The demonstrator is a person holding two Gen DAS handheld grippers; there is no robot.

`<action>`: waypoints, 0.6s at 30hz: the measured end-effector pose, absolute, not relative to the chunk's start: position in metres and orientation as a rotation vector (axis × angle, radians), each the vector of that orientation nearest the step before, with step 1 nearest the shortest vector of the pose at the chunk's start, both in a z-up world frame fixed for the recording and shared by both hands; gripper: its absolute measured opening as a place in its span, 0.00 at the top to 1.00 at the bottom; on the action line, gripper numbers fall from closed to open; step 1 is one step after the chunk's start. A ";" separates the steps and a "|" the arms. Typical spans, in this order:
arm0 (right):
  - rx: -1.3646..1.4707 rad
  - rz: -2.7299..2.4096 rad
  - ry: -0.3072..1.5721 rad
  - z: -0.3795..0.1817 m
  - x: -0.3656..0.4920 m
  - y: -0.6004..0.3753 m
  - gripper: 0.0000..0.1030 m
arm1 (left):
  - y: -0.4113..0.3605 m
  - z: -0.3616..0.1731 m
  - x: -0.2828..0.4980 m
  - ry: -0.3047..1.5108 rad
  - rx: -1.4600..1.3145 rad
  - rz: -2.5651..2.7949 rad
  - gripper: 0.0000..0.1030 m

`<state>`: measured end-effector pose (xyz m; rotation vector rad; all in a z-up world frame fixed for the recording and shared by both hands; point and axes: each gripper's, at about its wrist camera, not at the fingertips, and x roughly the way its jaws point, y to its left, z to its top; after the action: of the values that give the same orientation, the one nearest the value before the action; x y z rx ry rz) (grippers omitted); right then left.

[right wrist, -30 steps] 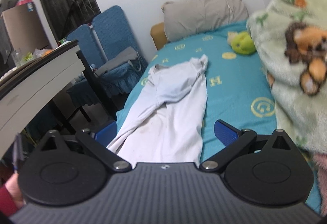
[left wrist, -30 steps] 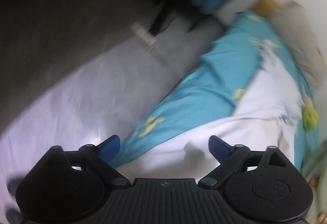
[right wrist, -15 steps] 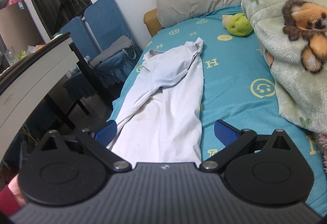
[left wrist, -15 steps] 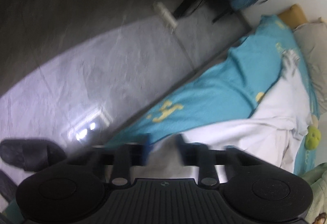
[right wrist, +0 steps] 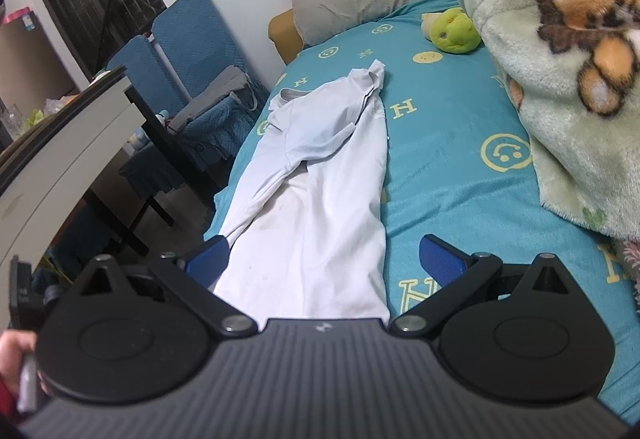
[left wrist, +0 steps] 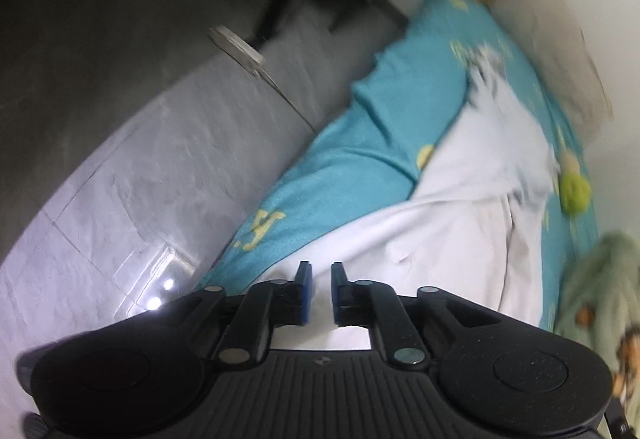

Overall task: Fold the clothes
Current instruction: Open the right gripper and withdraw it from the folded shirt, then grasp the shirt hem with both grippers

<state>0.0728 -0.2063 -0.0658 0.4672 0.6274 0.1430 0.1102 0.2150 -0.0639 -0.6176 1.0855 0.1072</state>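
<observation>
Your left hand-held gripper [left wrist: 319,293] has its jaws nearly together, lately reopened a little, over the near hem of the white cotton shirt [right wrist: 320,199]; whether cloth is pinched you cannot tell. Your right hand-held gripper [right wrist: 324,259] stands wide apart, straddling the hem, probably to take its other corner. The shirt lies lengthwise on the teal patterned bed [right wrist: 448,167], collar toward twelve o'clock, pillow beyond, blanket at two, chairs at ten.

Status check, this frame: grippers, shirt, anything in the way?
Left gripper nearly closed, jaws just eased open at shirt hem, grip unclear. Right gripper open over shirt. Blanket beside, apart.
</observation>
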 end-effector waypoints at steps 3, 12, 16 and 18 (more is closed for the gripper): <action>0.484 0.150 0.635 -0.068 0.074 -0.208 0.00 | 0.228 -0.050 0.129 1.058 -0.476 -0.027 0.38; 0.498 0.173 0.719 -0.083 0.090 -0.200 0.00 | 0.305 -0.131 0.121 1.053 -0.717 -0.363 0.29; 0.481 0.170 0.757 -0.089 0.098 -0.191 0.00 | 0.327 -0.179 0.109 1.076 -0.811 -0.466 0.30; 0.467 0.164 0.779 -0.093 0.103 -0.186 0.00 | 0.332 -0.200 0.104 1.101 -0.846 -0.533 0.31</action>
<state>0.1029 -0.1862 -0.0934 0.4674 0.7792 0.1639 0.1037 0.3321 -0.2001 -0.8458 1.1011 -0.5327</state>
